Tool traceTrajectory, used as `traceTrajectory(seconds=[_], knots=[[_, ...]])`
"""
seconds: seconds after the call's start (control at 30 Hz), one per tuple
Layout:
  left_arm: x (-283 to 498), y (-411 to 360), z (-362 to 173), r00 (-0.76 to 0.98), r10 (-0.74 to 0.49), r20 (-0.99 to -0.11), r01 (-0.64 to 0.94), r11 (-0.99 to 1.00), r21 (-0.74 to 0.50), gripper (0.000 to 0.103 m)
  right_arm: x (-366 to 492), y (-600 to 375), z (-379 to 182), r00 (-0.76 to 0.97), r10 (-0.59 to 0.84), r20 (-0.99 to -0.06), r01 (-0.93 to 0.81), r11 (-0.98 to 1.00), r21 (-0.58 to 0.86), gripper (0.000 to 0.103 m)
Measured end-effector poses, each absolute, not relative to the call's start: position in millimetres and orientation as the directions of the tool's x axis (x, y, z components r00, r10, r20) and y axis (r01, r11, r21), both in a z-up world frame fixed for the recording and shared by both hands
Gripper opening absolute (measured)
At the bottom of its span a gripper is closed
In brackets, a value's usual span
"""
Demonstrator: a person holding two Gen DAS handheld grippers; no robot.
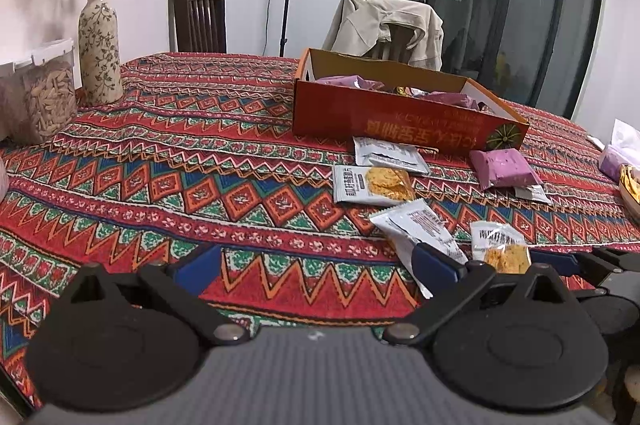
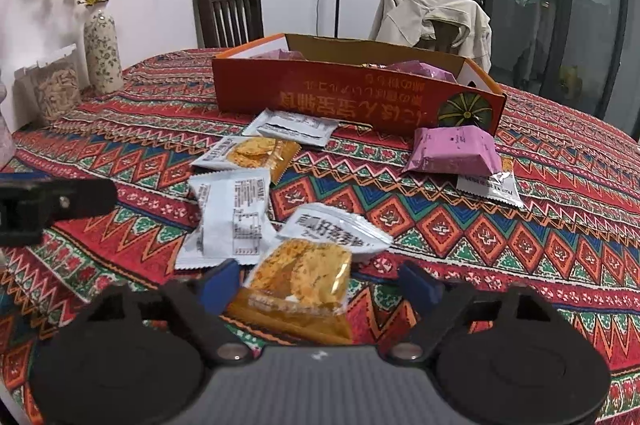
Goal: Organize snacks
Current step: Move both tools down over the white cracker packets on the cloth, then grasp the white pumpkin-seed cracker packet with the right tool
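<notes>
Straddling a cracker packet [image 2: 298, 275] at the counter's [image 2: 520, 233] near edge, the right gripper [image 2: 318, 285] has its fingers parted, not pressing it. The left gripper [image 1: 316, 265] hangs open over bare cloth. More packets [image 2: 228, 217] and a pink pouch [image 2: 452, 151] lie before the orange box [image 2: 360, 97]; a vase [image 2: 102, 51] stands far left.

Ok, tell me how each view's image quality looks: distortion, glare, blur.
Left wrist view: fisheye bends the glass doors and darkens the corners; the orange box stays sharp. Right wrist view: same bowing; glare glints on the nearest cracker packet.
</notes>
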State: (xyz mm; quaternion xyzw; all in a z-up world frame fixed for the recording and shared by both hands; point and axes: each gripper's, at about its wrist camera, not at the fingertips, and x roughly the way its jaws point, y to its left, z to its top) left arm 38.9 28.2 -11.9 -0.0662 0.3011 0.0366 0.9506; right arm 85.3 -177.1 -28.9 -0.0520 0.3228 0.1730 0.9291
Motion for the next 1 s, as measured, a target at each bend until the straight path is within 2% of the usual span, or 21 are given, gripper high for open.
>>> traceTrajectory(seconds=[0.07, 0.2, 0.27, 0.7, 1.0], knots=[[39, 26, -13, 0.814, 0.029, -0.58, -0.108, 0.989, -0.102, 0.103, 84, -181, -28, 0.73, 0.301, -0.613, -0.362, 0.932, 0.026, 0.057], [42, 22, -13, 0.81, 0.028, -0.585, -0.107, 0.989, -0.101, 0.103, 84, -191, -27, 0.731, 0.312, -0.607, -0.362, 0.931, 0.043, 0.05], [44, 19, -14, 0.807, 0.031, -0.59, -0.109, 0.989, -0.097, 0.103, 84, -195, -27, 0.735, 0.316, -0.6, -0.359, 0.932, 0.052, 0.042], [80, -26, -16, 0.778, 0.033, -0.628, -0.088, 0.995, -0.056, 0.103, 91, -236, -10, 0.798, 0.321, -0.51, -0.319, 0.943, 0.095, 0.04], [110, -55, -22, 0.746, 0.108, -0.657, -0.14, 0.99, 0.004, 0.103, 104, -263, -11, 0.806, 0.32, -0.499, -0.292, 0.947, 0.136, 0.04]])
